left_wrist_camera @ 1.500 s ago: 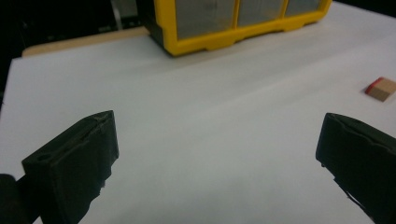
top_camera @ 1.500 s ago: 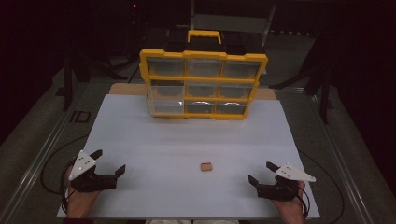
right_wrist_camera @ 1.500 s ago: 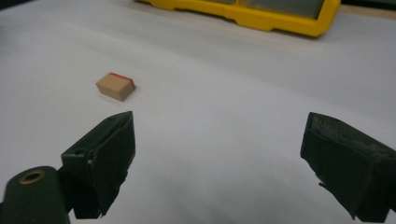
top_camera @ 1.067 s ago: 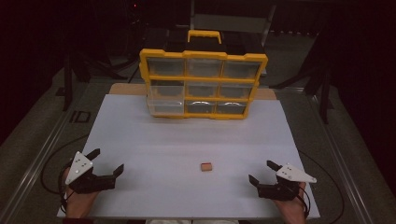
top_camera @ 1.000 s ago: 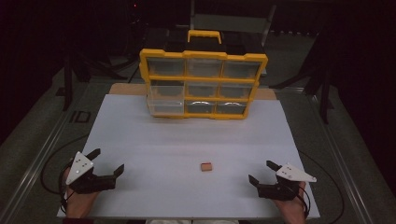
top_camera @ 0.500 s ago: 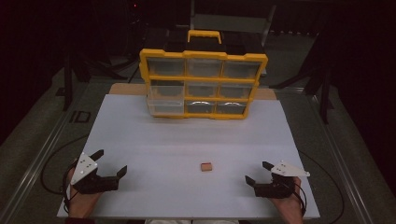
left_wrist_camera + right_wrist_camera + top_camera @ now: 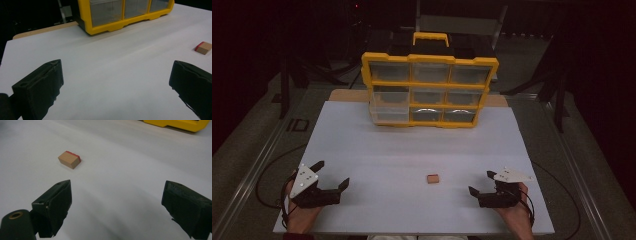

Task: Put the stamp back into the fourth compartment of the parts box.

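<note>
Darkness surrounds the white rectangular tabletop (image 7: 412, 150), and the stands and frames beyond it are hard to make out. At 7 o'clock on the table, the left black two-jaw gripper (image 7: 331, 175) rests with its jaws spread wide and nothing between them; a hand (image 7: 302, 215) holds it, and the forearm is cut off by the bottom edge. At 5 o'clock the right black two-jaw gripper (image 7: 481, 183) likewise sits with jaws wide apart and empty, held by the other hand (image 7: 517, 215).

Between them, nearer the right gripper and at about 6 o'clock, lies a small wooden block with one red face (image 7: 432, 178), apart from both. From above its red face is hard to tell; the right gripper view shows it plainly, with the block (image 7: 69, 159) ahead at 11 o'clock of the open jaws. In the left gripper view the block (image 7: 203, 47) sits far off at 2 o'clock, close to the frame edge.

At 12 o'clock stands a yellow plastic organiser with clear drawers and a yellow handle (image 7: 430, 87). Its left middle drawer (image 7: 389, 107) is pulled forward. Whatever is in the drawers cannot be made out through the cloudy fronts. Both gripper views cut the organiser off, showing its lower yellow frame (image 7: 117, 23) and one corner (image 7: 180, 125).
</note>
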Demonstrator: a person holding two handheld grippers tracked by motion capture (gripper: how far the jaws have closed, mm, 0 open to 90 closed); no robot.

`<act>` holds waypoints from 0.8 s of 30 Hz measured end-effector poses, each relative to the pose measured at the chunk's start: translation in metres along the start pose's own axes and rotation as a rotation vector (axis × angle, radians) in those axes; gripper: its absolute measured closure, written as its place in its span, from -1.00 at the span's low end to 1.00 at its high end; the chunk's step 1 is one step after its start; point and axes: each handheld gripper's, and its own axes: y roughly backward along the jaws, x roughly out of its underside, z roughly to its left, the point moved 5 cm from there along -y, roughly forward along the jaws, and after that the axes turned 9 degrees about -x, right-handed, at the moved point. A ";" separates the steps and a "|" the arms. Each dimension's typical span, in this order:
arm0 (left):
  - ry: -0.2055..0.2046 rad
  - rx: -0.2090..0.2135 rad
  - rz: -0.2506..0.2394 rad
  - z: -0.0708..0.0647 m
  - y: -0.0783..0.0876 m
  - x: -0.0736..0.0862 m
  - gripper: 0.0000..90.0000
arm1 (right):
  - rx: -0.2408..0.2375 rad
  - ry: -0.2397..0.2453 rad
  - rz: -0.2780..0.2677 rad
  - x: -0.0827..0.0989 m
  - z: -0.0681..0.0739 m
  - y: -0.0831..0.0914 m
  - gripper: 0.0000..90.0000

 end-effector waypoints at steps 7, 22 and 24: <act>-0.004 0.000 0.001 -0.002 -0.002 0.001 -1.00 | -0.013 0.002 0.035 -0.007 0.003 -0.007 -0.80; -0.001 -0.001 0.003 -0.002 -0.003 0.003 -1.00 | -0.043 0.058 0.112 -0.028 0.012 -0.027 -0.81; 0.000 -0.003 0.003 -0.002 -0.004 0.003 -1.00 | -0.044 0.061 0.120 -0.030 0.013 -0.029 -0.82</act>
